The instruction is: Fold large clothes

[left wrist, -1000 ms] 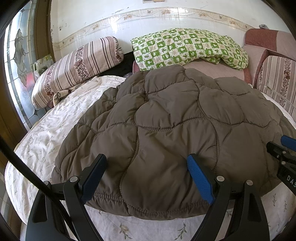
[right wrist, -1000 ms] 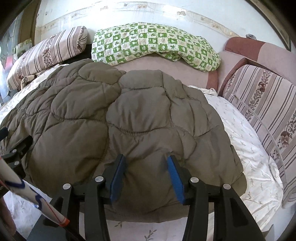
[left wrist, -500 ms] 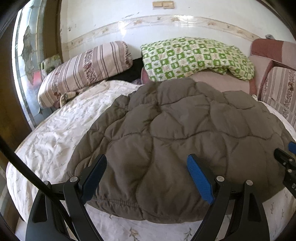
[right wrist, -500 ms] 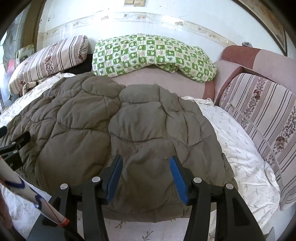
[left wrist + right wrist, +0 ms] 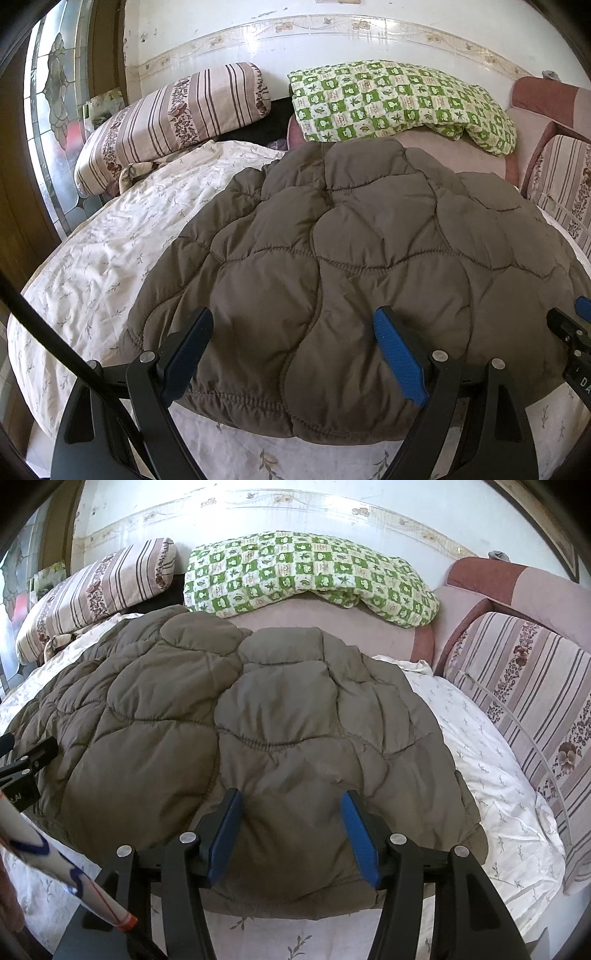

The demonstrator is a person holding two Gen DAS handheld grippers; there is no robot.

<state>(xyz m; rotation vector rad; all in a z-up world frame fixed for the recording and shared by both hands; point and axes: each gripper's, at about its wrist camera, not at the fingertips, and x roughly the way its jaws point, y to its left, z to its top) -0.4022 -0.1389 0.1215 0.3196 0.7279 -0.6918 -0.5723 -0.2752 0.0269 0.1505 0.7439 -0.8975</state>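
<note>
A brown quilted jacket (image 5: 351,266) lies spread flat on a bed, over a pale sheet (image 5: 110,258) printed with small sprigs; its stitched hem runs along the near edge of the bed, just in front of both tools; its far end reaches toward a plain pink cushion (image 5: 454,155) at the head of the bed. The left gripper (image 5: 291,354) hangs low over the near hem with its blue-padded fingers (image 5: 397,354) spread wide apart; the pads stand clear on either side of the padding and clamp nothing. The right gripper (image 5: 291,834) sits over the hem farther toward the jacket's right side; its jaws are opening, a bulge of the jacket lies between the blue pads (image 5: 360,842), and the pads stand off the cloth rather than pinching it. In the left wrist view the tip of the right tool shows at the right edge, beside the jacket's side. Behind the jacket a green-and-white checked blanket (image 5: 306,576) is draped over the pink cushion; a striped pillow (image 5: 173,118) leans at the far left by a patterned glass window (image 5: 51,122); another striped cushion (image 5: 532,701) lines the bed's right side.
</note>
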